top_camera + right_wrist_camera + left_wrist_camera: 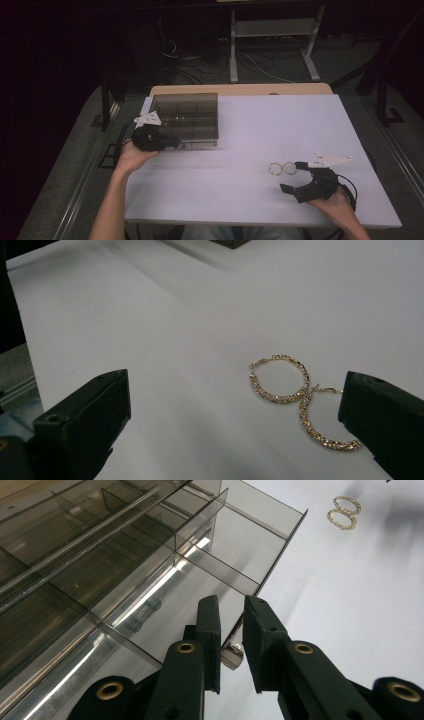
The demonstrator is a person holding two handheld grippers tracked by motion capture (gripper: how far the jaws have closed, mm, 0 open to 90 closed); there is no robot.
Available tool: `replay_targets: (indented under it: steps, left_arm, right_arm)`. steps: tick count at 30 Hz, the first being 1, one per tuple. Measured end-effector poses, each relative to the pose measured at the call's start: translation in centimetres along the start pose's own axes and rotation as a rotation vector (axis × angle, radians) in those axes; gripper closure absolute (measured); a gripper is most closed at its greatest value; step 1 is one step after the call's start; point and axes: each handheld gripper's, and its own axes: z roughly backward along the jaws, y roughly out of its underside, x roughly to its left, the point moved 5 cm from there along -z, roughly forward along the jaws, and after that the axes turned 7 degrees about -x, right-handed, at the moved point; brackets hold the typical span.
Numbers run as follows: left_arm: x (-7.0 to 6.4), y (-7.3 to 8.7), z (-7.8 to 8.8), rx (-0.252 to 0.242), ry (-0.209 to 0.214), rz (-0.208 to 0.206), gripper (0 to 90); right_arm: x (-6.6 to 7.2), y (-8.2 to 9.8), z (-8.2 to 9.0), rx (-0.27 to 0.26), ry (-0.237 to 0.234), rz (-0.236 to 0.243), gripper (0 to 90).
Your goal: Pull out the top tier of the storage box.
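A: Start close in. What is the right gripper (292, 176) doing?

B: It rests on the table (240, 200) with its jaws spread wide and nothing between them. The two gold hoop earrings (295, 395) lie flat just ahead, touching each other, and the farther jaw sits right beside the nearer hoop.

A: So no pick-up yet?

B: Not yet, I'd say. The step in hand looks like opening the storage box, with the earrings waiting their turn.

A: And the left gripper (231, 630)?

B: Its jaws are drawn close, with a small metal clasp (233, 654) at the front edge of the smoky clear compartment box (186, 120) between them. Whether the pads press on that clasp or only bracket it is hard to tell from the left gripper view; the gap looks a touch wider than the clasp.

A: What does the next move call for?

B: Probably a firm hold on the clasp and a lift of the lid, keeping the box from sliding. Then the right gripper must come in low around a thin hoop without dragging its twin.

A: Anything in the way?

B: Bare table between box and earrings. Beyond the far edge stand a white frame (272, 45) and loose cables (200, 65) on the floor, well apart.
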Motion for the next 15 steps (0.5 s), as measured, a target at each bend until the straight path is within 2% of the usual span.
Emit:
replay_targets:
  steps: [7,15]
  left_arm:
    - [-0.06,0.13,0.11,-0.001,0.0,-0.006,76.0]
    - [-0.28,0.44,0.28,-0.015,0.0,0.01,75.9]
  right_arm:
    - [-0.01,0.02,-0.03,0.001,-0.001,-0.003,0.0]
    - [0.0,0.04,-0.08,0.004,-0.001,-0.004,0.0]
